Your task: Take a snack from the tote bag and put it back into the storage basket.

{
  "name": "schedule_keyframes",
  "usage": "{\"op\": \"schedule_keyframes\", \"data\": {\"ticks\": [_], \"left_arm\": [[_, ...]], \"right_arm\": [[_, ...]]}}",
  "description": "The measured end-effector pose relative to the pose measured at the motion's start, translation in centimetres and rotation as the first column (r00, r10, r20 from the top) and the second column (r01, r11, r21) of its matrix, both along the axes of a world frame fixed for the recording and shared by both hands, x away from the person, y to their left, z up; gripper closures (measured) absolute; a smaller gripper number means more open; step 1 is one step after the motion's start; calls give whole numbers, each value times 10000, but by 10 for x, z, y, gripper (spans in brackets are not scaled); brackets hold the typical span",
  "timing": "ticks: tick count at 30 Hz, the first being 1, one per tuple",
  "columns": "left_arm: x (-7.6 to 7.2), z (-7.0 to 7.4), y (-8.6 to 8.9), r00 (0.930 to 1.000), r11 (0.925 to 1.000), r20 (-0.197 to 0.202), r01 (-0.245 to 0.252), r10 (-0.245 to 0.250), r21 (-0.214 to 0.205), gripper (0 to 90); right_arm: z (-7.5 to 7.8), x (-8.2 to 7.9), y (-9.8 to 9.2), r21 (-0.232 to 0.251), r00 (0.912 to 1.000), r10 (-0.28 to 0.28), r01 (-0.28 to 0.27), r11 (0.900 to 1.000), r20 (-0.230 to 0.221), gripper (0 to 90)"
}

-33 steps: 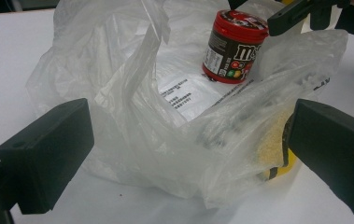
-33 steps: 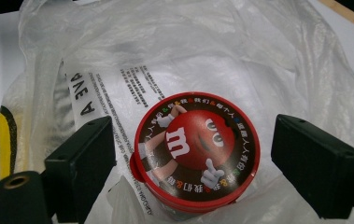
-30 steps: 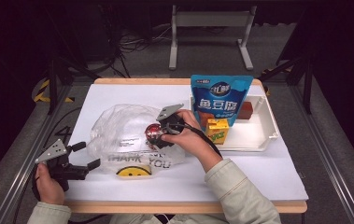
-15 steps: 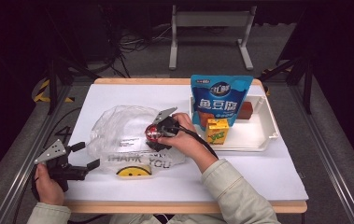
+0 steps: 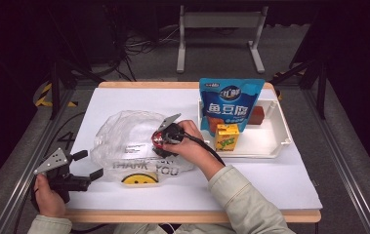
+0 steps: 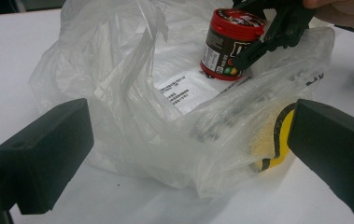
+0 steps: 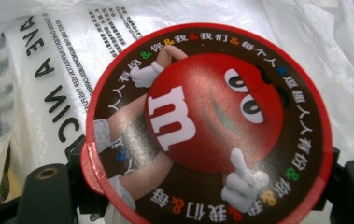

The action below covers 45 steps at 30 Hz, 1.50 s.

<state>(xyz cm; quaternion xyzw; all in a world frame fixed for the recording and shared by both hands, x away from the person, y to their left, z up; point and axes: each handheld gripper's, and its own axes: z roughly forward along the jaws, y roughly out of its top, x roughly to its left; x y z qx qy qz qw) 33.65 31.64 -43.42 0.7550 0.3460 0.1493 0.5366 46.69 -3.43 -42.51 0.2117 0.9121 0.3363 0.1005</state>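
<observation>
left gripper: near the worktop's front-left corner, jaws wide, nothing between them, pointed at the bag. clear plastic bag: crumpled left of centre, printed lettering and a yellow smiley, mouth gaping. red-lidded candy tub: upright on the bag's plastic at its right side. right gripper: over the tub, jaws either side of it and just closing in; whether the pads press yet i cannot tell. white tray: right, holding a blue pouch, yellow carton and brown block.

Upright red-lidded candy tub on clear plastic bag
</observation>
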Motion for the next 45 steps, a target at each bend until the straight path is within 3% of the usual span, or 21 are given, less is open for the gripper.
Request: {"op": "schedule_keyframes", "data": {"ticks": [7, 9, 19, 45], "left_arm": [[0, 0, 1, 10000, 10000, -24, 12, -12, 11, 10], [1, 0, 0, 10000, 9998, 36, -43, 42, 216, 10], [1, 1, -3, 9999, 9980, 141, -64, 55, 631, 10], [-1, 5, 0, 9992, 9976, 341, -222, 200, 661, 10]], "right_arm": [[5, -2, 2, -134, 9999, -16, 17, 9999, 101, 252], [8, -2, 1, -65, 9999, 13, -13, 10000, 108, 252], [42, -7, 2, 79, 9987, 302, -306, 9995, 405, 252], [102, -22, -16, 732, 9952, 489, -552, 9958, 843, 251]]}}
